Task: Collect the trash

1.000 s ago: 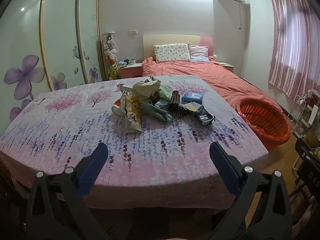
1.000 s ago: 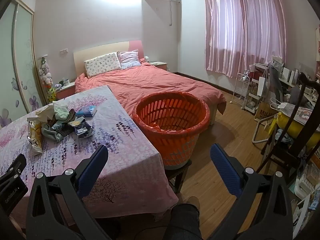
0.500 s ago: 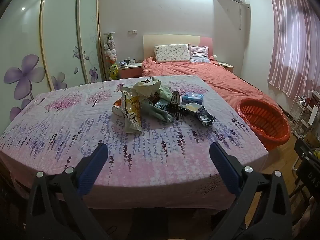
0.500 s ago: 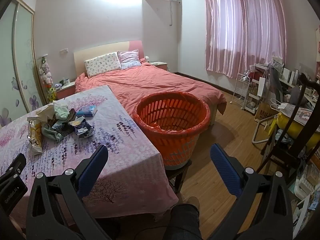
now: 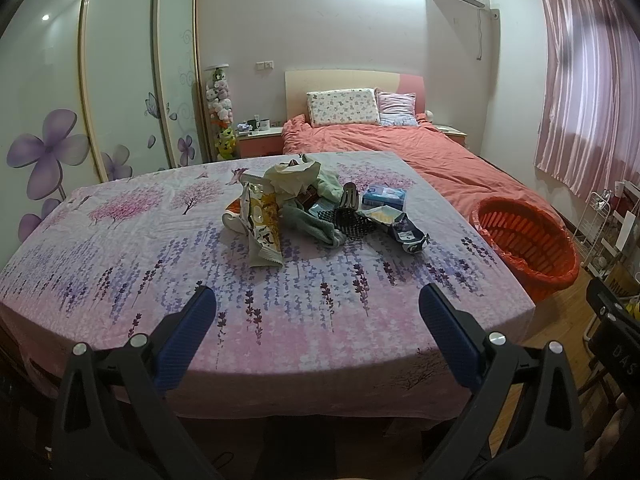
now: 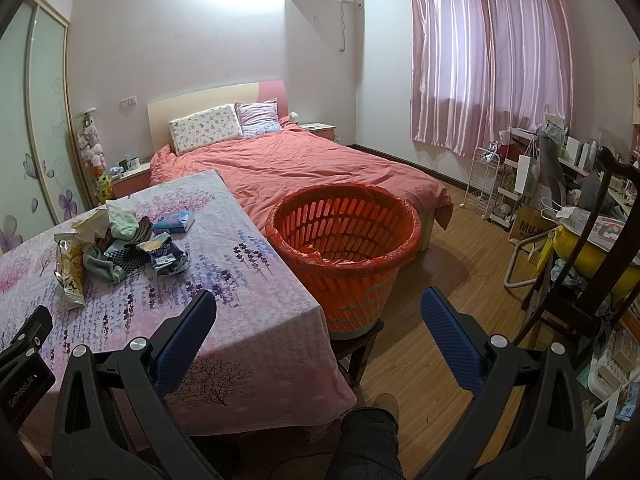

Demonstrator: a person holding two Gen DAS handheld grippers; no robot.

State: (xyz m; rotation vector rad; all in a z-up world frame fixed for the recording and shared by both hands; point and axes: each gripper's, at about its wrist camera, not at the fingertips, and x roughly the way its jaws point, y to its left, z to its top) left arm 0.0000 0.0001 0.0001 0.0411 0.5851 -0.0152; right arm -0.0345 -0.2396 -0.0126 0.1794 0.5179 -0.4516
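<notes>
A loose heap of trash (image 5: 316,208) lies on the table (image 5: 120,264), toward its far middle. At the heap's near left edge a yellow-and-white snack bag (image 5: 262,228) sprawls flat, its torn end pointing at the camera. Behind the snack bag sits crumpled cream paper (image 5: 294,176), with a pale green cloth (image 5: 320,226) trailing out of the heap to the right of the snack bag. Just right of the cloth is a black mesh piece (image 5: 354,226), then a dark blue wrapper (image 5: 408,234) at the heap's right edge, and a light blue packet (image 5: 384,196) behind the wrapper.

The table wears a pink cloth printed with lavender sprigs and trees. Off its right side, well apart from the heap, an orange basket (image 6: 344,240) lined with an orange bag stands on a low stool. Beyond the table lies a bed (image 5: 420,156) with a coral duvet and two pillows; pink curtains (image 6: 492,56) hang right of the bed, and a wardrobe (image 5: 120,80) with purple flowers stands to the left of the table.

The left claw (image 5: 318,312) hovers at the table's near edge, spread wide and empty, facing the heap. The right claw (image 6: 318,312) is likewise spread and empty, hanging over the table's near right corner and aimed toward the basket.
</notes>
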